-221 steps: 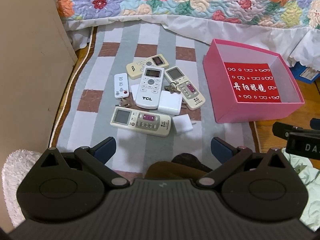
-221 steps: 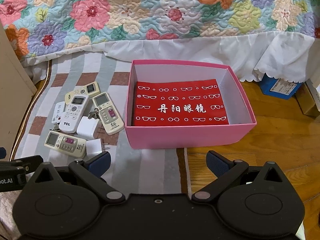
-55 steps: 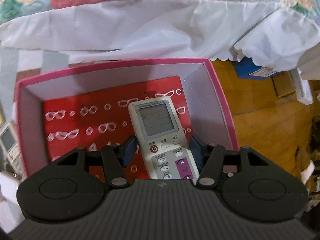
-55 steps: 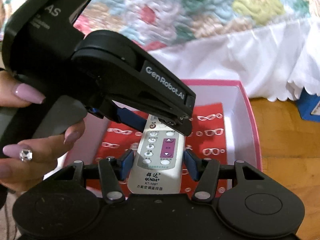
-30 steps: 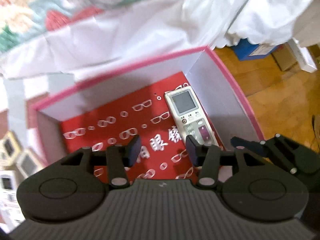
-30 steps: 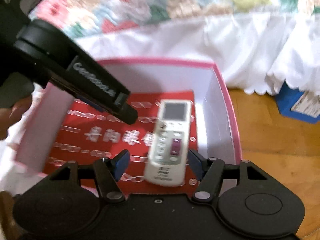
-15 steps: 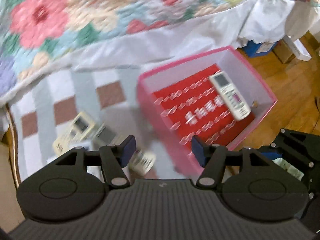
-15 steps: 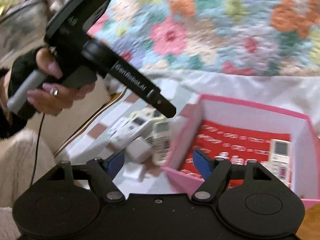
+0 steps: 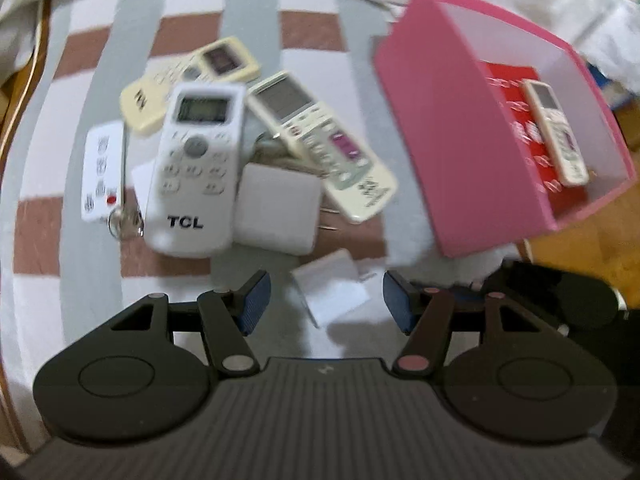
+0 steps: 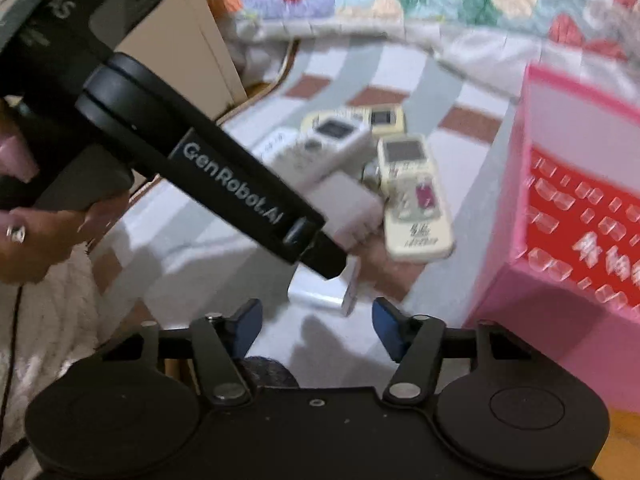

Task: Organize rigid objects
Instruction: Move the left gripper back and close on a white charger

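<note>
Left wrist view: the left hand-held gripper (image 9: 326, 304) hangs open and empty over a small white adapter (image 9: 334, 290) at lower centre. Above lies the pile: TCL remote (image 9: 196, 168), a larger adapter (image 9: 278, 210), more remotes and keys, all on a checked mat (image 9: 80, 272). The pink box (image 9: 452, 160) fills the right, one remote (image 9: 554, 132) inside; bare mat is free at lower left. Right wrist view: the right hand-held gripper (image 10: 316, 326) is closing, empty. Half a second ago both views sat higher and nearer the box.
</note>
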